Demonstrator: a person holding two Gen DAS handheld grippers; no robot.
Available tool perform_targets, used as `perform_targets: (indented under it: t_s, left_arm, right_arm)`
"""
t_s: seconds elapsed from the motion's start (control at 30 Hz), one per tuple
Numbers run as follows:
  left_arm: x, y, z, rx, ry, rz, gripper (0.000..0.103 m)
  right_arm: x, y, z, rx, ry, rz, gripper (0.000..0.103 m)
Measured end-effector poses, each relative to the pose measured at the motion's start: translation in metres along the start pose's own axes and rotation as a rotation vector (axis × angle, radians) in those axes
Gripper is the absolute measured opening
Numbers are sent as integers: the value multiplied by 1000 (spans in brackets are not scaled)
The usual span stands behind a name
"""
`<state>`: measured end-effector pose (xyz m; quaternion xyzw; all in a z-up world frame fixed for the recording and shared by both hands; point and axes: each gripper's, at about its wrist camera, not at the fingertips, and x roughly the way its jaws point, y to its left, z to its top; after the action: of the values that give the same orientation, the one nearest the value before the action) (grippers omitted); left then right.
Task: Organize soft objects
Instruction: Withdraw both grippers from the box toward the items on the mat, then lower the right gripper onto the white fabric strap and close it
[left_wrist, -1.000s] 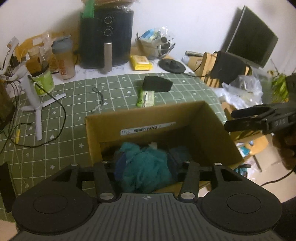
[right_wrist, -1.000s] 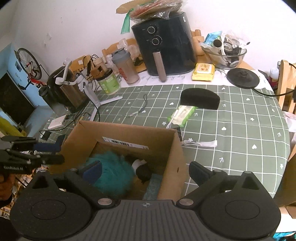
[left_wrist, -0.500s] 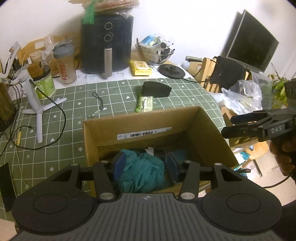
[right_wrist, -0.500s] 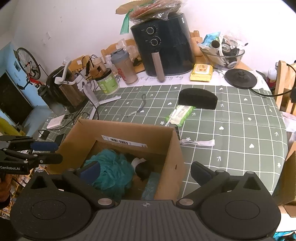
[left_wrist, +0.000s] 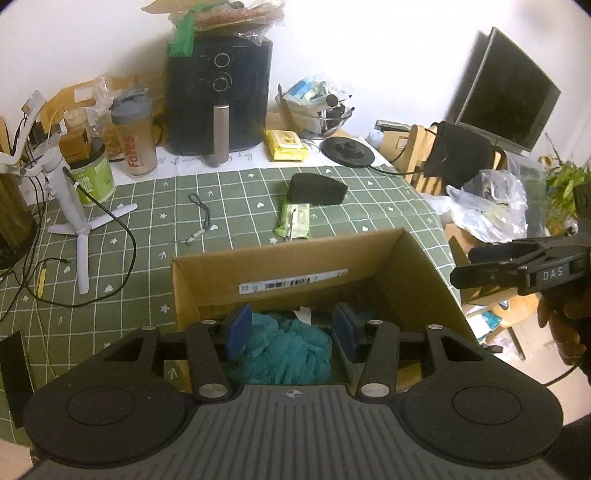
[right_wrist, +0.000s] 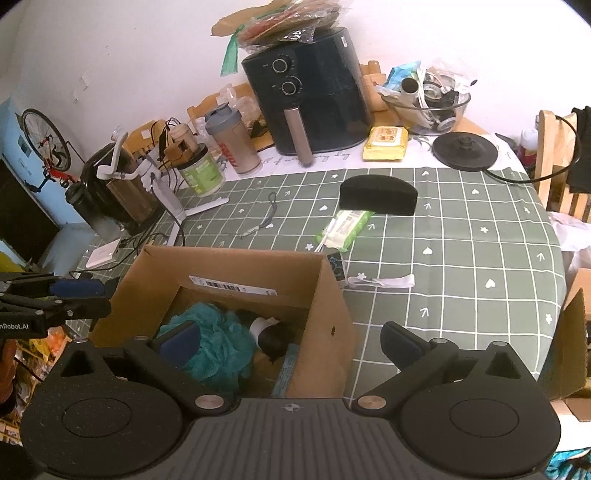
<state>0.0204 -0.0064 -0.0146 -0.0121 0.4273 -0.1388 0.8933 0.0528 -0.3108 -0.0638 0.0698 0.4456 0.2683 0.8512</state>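
An open cardboard box (left_wrist: 258, 269) (right_wrist: 325, 295) stands at the near edge of the green checked table. A teal mesh bath pouf (left_wrist: 288, 350) (right_wrist: 218, 343) lies inside it, beside a black-and-white soft thing (right_wrist: 269, 332). My left gripper (left_wrist: 291, 328) (right_wrist: 105, 297) hovers over the box's left side, jaws apart, with no thing in them. The right gripper (right_wrist: 291, 341) (left_wrist: 463, 266) is wide open above the box's right wall, holding nothing. On the table behind lie a black half-round sponge (left_wrist: 317, 190) (right_wrist: 378, 199) and a green wipes pack (left_wrist: 295, 221) (right_wrist: 345, 227).
A black air fryer (left_wrist: 218, 92), a shaker bottle (left_wrist: 135, 136), a yellow wipes pack (left_wrist: 286, 144) and a glass bowl of clutter (right_wrist: 424, 107) line the back. A white tripod (left_wrist: 79, 229) with cables stands left. A white strip (right_wrist: 380, 282) lies right of the box.
The teal pouf looked large and blurred between the left fingers a second ago; now it rests lower in the box, clear of the pads. Both grippers have hardly moved.
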Motion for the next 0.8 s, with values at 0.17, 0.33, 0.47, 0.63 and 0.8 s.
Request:
perform_targets:
  t_s: [0.17, 0.33, 0.47, 0.63, 0.8]
  left_arm:
    - [5, 5, 8, 1, -7, -9, 48]
    - [8, 10, 14, 0, -19, -18, 48]
    - [13, 15, 18, 4, -14, -20, 48]
    - [17, 20, 25, 16, -17, -25, 48]
    - [22, 25, 31, 24, -18, -40, 48]
  right_arm:
    - [4, -4, 4, 15, 8, -17, 103]
    - [10, -13, 9, 46, 16, -46, 103]
    - [14, -23, 16, 71, 2, -91, 103]
    - [20, -40, 28, 95, -29, -175, 103]
    - [29, -57, 38, 75, -71, -252, 103]
